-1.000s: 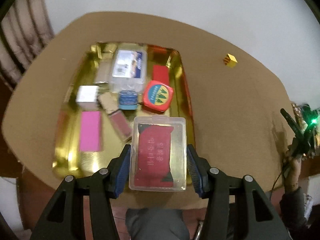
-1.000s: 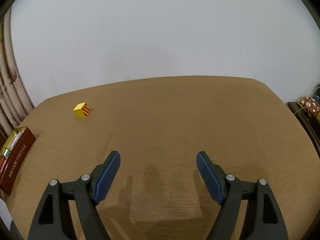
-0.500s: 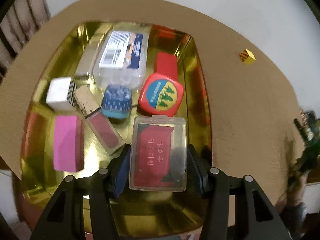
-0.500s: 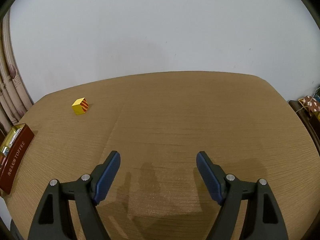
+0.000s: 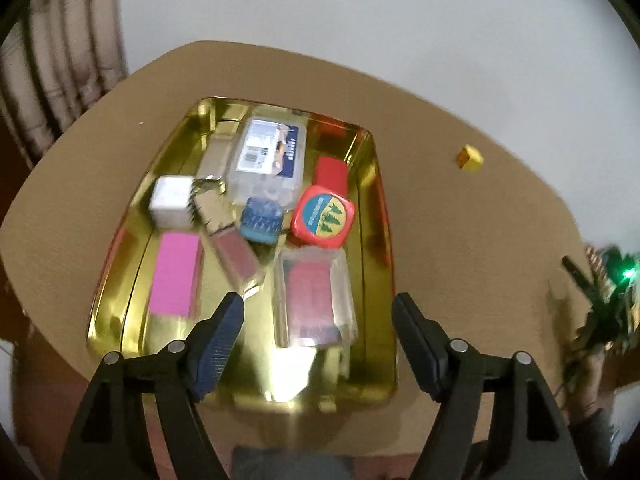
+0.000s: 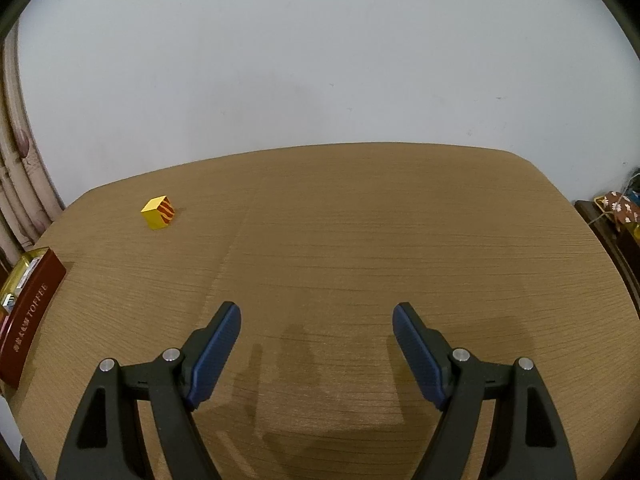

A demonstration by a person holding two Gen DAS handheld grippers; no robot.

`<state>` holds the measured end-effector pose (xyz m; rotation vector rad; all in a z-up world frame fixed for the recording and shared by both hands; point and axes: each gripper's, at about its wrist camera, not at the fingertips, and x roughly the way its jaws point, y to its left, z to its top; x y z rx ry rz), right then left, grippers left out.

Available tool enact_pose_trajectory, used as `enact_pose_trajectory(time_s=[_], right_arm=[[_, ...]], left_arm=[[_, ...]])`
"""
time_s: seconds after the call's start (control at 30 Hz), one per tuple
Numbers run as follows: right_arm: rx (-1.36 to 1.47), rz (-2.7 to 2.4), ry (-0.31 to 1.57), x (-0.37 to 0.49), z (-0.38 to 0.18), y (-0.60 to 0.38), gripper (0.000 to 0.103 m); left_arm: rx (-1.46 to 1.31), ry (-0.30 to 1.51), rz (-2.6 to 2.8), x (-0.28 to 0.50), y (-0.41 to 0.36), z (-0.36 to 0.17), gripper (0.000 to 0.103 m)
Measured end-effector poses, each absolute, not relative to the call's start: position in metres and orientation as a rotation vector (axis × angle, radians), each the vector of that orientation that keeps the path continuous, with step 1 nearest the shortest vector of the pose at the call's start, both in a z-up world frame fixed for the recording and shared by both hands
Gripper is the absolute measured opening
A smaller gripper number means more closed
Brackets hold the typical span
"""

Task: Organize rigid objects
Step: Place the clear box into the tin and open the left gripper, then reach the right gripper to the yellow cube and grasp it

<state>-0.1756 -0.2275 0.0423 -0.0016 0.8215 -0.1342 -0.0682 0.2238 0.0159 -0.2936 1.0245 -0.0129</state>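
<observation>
A gold tray [image 5: 372, 216] sits on the brown table and holds several rigid objects. A clear plastic case with a red card [image 5: 314, 298] lies in the tray's near right part. My left gripper [image 5: 318, 320] is open and empty, above and just behind that case. A small yellow cube [image 5: 469, 159] lies alone on the table right of the tray; it also shows in the right wrist view [image 6: 159, 213]. My right gripper [image 6: 316, 334] is open and empty over bare table, well right of the cube.
In the tray lie a pink block [image 5: 175, 276], a white cube [image 5: 172, 198], a blue round piece [image 5: 261, 221], a red and yellow badge-like box [image 5: 323, 222], a clear labelled box [image 5: 270, 160]. The tray's dark red side [image 6: 28, 320] shows at the far left. Green-lit clutter [image 5: 612, 292] is at the right.
My left gripper opened and let go of the clear case, which now lies in the tray, then drew back and up. The right gripper barely moved.
</observation>
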Motion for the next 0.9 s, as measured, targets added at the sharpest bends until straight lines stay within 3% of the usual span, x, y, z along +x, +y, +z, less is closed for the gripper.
enact_pose_trajectory(time_s=[0.47, 0.7, 0.9], right_arm=[[-0.111, -0.177, 0.924, -0.154, 0.024, -0.206, 0.081], [-0.180, 0.022, 0.888, -0.100, 0.061, -0.102, 0.081], [-0.259, 0.034, 0.921, -0.025, 0.044, -0.034, 0.081]], left_arm=[[-0.247, 0.795, 0.191, -0.193, 0.237, 0.027, 0.077], [-0.341, 0.803, 0.295, -0.202, 0.271, 0.013, 0.077], [-0.398, 0.845, 0.291, -0.199, 0.283, 0.003, 0.077]])
